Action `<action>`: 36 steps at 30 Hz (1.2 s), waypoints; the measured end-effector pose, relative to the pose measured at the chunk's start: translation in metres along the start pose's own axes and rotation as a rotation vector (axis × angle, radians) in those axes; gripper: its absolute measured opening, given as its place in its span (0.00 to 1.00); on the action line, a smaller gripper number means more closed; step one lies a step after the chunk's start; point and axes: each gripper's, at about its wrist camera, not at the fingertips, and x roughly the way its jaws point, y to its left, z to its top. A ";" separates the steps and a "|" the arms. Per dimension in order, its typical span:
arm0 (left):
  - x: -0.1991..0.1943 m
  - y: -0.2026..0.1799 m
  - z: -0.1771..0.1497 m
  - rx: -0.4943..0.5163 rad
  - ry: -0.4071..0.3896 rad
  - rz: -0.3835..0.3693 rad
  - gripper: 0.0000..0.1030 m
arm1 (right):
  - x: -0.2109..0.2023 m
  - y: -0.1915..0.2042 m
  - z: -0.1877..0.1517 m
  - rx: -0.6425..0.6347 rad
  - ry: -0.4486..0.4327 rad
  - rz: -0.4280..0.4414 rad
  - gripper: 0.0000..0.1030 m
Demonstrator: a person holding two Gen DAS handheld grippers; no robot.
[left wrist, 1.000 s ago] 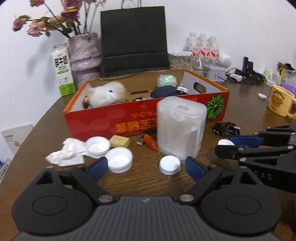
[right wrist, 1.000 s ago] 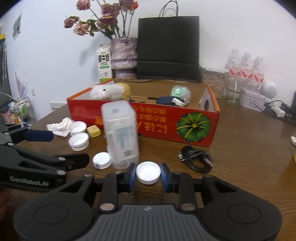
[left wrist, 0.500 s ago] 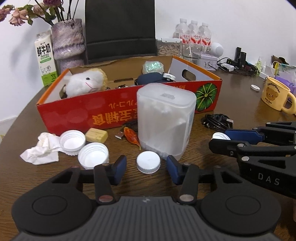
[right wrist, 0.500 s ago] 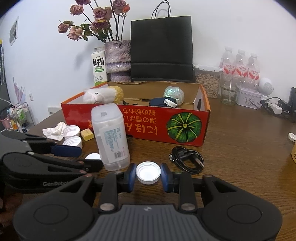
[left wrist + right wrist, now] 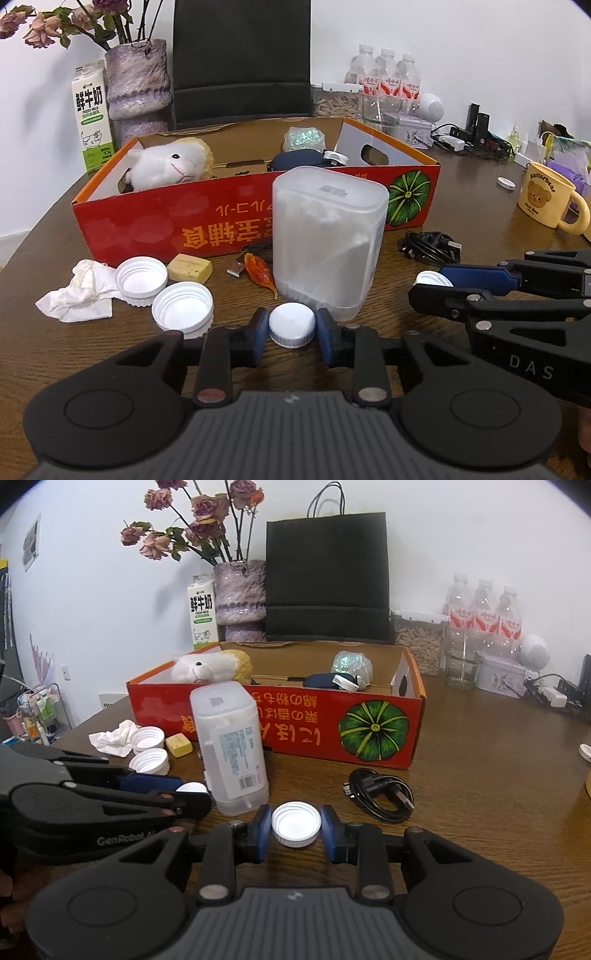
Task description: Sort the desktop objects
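On worktop (image 5: pixel 461 206), front of red box (image 5: pixel 155 225): left gripper (image 5: pixel 291 328) jaws closing on white cap (image 5: pixel 291 324), pads touching cap sides, cap dome-up beside plastic jar (image 5: pixel 327 247). Right gripper (image 5: pixel 295 825) narrow, clamped on second cap (image 5: pixel 295 823), hollow-up.

Step well done: finish squeeze square on cap rim, lift straight, avoid nudging jar; keep grippers apart.

Count: caps 4, two gripped and two loose (image 5: pixel 183 308) by tissue (image 5: pixel 79 295); jar 1; cable (image 5: pixel 430 245) 1; yellow block (image 5: pixel 190 267) 1; box 1; mug (image 5: pixel 546 199) 1.
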 end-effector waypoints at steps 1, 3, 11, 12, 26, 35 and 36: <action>-0.001 0.001 0.000 -0.005 -0.002 0.002 0.28 | 0.000 0.000 0.001 0.000 -0.002 0.000 0.26; -0.003 0.002 0.000 -0.015 -0.009 0.010 0.28 | -0.001 0.000 0.001 0.000 -0.007 0.001 0.26; -0.016 0.006 0.006 -0.041 -0.054 0.029 0.28 | -0.009 0.002 0.006 -0.012 -0.048 -0.011 0.26; -0.018 0.007 0.007 -0.040 -0.059 0.033 0.28 | -0.010 0.002 0.007 -0.014 -0.054 -0.012 0.26; -0.058 0.018 0.048 -0.047 -0.196 0.069 0.28 | -0.028 -0.003 0.049 -0.029 -0.139 -0.023 0.26; -0.061 0.025 0.094 -0.086 -0.271 0.063 0.28 | -0.020 0.001 0.098 -0.034 -0.216 -0.035 0.26; -0.060 0.026 0.098 -0.089 -0.277 0.063 0.28 | -0.017 0.001 0.104 -0.028 -0.223 -0.033 0.27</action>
